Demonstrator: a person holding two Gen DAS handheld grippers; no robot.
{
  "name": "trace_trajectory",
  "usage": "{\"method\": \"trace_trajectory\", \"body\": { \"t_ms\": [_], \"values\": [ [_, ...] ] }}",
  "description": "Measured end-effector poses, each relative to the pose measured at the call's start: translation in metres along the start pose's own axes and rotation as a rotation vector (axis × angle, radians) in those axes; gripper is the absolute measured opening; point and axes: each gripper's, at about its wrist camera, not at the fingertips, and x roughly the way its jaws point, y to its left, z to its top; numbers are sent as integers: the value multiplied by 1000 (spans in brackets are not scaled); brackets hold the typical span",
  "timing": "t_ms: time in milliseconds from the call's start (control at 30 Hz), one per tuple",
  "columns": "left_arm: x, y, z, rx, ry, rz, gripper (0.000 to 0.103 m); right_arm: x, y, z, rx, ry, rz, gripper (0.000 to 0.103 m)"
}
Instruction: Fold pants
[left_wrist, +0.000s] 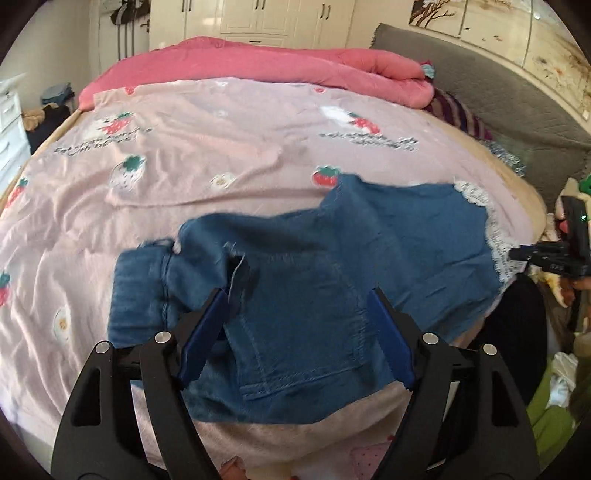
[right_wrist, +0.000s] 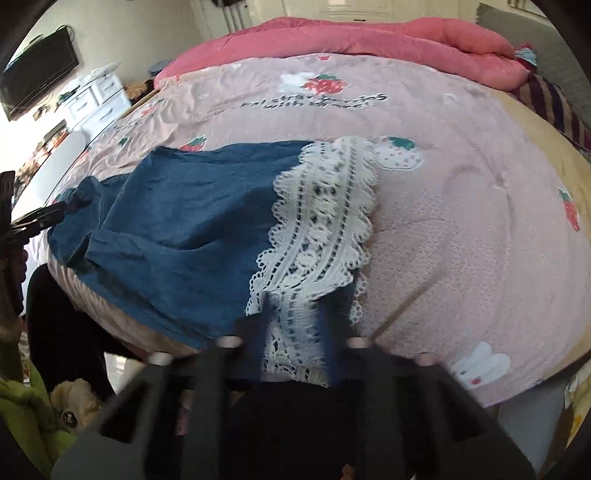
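Both wrist views look closely across the bed (left_wrist: 221, 155), sharing the pants (left_wrist: 314, 280); the right seems blurred.

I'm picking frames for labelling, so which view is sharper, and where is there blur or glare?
Left wrist view: the left gripper is crisp and open, while the denim pants show slight smear along their edges. Right wrist view: the right gripper is smeared by motion blur and the lace trim is soft. Window glare whitens that view's left edge; both views bulge with fisheye distortion.
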Motion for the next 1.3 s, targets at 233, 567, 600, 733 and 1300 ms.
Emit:
{"method": "trace_trajectory", "body": {
  "t_ms": [233,567,600,733,1300],
  "values": [
    [24,31,-10,-12,44,104,60,6,-10,-18,-1,89,-66,9],
    [17,38,-12,38,19,85,57,-18,-2,-7,-1,56,-111,40],
    [6,36,-10,24,2,67,57,-27,0,-4,2,11,-118,43],
    [-38,14,2,13,-113,-36,70,-55,37,17,-71,-165,-17,50],
    [21,30,-19,-71,79,-41,70,72,188,-2,-380,197,328,50]
  ]
}}
